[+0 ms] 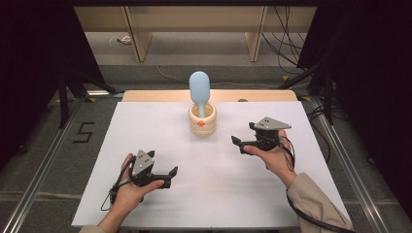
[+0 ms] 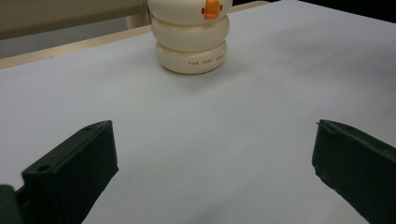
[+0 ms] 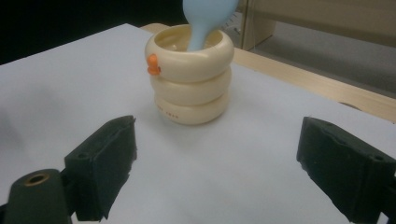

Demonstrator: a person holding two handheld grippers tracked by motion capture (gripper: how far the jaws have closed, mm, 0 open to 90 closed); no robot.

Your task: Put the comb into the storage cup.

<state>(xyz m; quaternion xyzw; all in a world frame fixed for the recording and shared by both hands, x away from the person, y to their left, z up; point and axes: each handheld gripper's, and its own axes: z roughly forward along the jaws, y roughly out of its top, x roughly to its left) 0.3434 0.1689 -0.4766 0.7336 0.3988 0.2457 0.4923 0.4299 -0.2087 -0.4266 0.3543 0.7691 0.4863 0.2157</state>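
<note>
A cream holder [image 1: 202, 120] made of three stacked rings, with a small orange knob on its side, stands upright on the white table top [image 1: 145, 126] at the middle back. A light blue spoon-like tool [image 1: 199, 88] stands in it, wide end up. My left gripper [image 1: 169, 177] rests low at the front left, open and empty, well short of the holder [image 2: 191, 44]. My right gripper [image 1: 242, 133] is held at the right, open and empty, a short way from the holder [image 3: 191, 79] and the blue tool [image 3: 205, 18]. Both point at the holder.
A wooden strip [image 1: 160, 95] borders the table's back edge. Behind it are wooden furniture legs [image 1: 138, 36] and loose cables [image 1: 286, 43] on the floor. A "5" mark [image 1: 83, 132] lies on the floor to the left. Black curtains flank both sides.
</note>
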